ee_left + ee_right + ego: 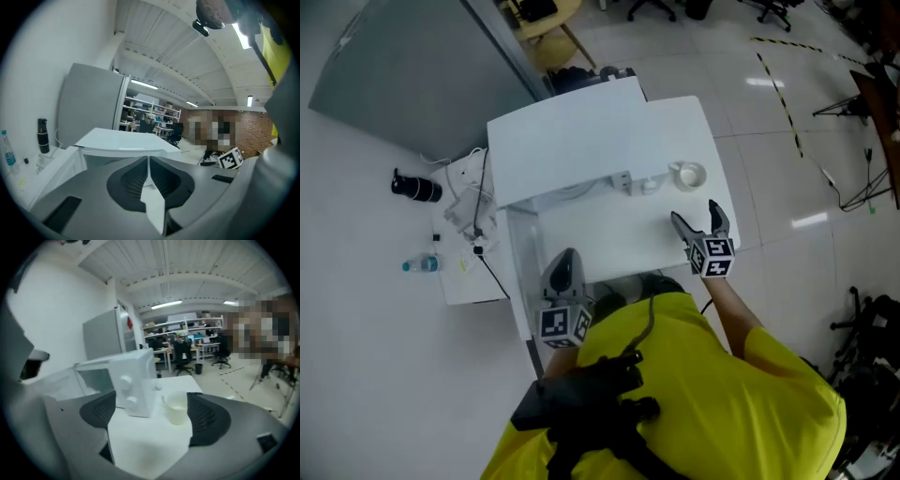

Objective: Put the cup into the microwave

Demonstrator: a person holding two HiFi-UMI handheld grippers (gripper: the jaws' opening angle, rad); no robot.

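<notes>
Nearest, at 6 o'clock in the head view, is the person's yellow shirt [712, 394]. Just beyond it, the left gripper [566, 255] hovers at the 7 o'clock corner of the white table [609, 239], its jaws pressed together on nothing. The right gripper [694, 214] is over the table's 4 o'clock edge, jaws spread wide and empty. The white cup [687, 174] stands on the table at the right gripper's 12 o'clock, apart from both jaws. It is just beside the white microwave [581, 141], at the microwave's 4 o'clock. At 9 o'clock, a side table carries a water bottle [420, 265] and a black flask [417, 188].
</notes>
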